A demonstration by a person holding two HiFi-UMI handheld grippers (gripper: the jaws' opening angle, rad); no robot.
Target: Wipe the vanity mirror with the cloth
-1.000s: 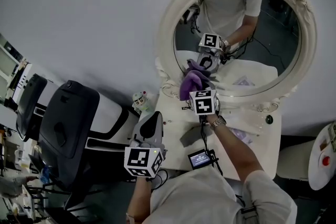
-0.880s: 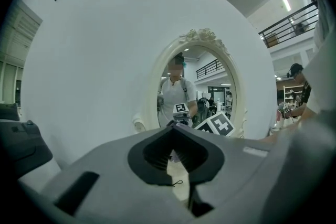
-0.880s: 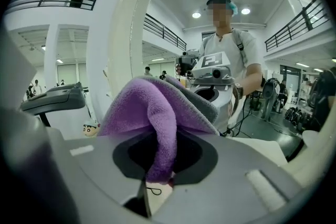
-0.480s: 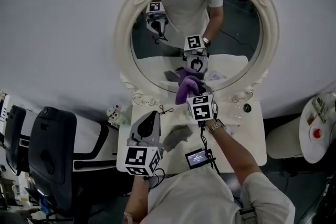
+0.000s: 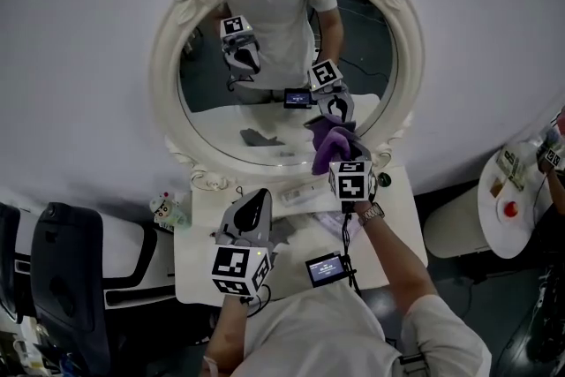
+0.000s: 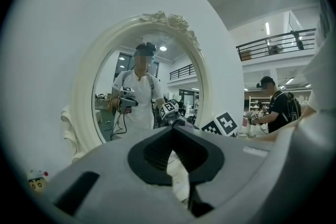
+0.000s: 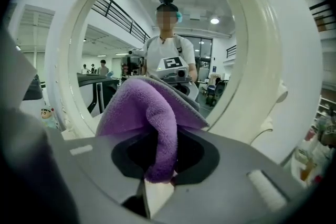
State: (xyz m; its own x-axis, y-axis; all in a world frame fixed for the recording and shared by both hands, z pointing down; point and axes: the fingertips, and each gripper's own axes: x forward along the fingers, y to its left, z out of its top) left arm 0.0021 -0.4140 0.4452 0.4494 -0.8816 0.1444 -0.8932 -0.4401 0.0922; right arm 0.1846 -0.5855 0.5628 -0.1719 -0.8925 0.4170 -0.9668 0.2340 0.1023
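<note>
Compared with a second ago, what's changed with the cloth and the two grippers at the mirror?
The right gripper, shut on the purple cloth, has swept it rightward along the lower part of the mirror glass, from left side to right. The left gripper stayed shut and empty, low over the vanity table.

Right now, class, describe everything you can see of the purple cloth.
The purple cloth is soft, fleecy fabric with a grey edge, bunched and folded over. The right gripper is shut on one fold, and the rest drapes over its jaws. It is held up at the lower right of the vanity mirror, apparently against the glass.
</note>
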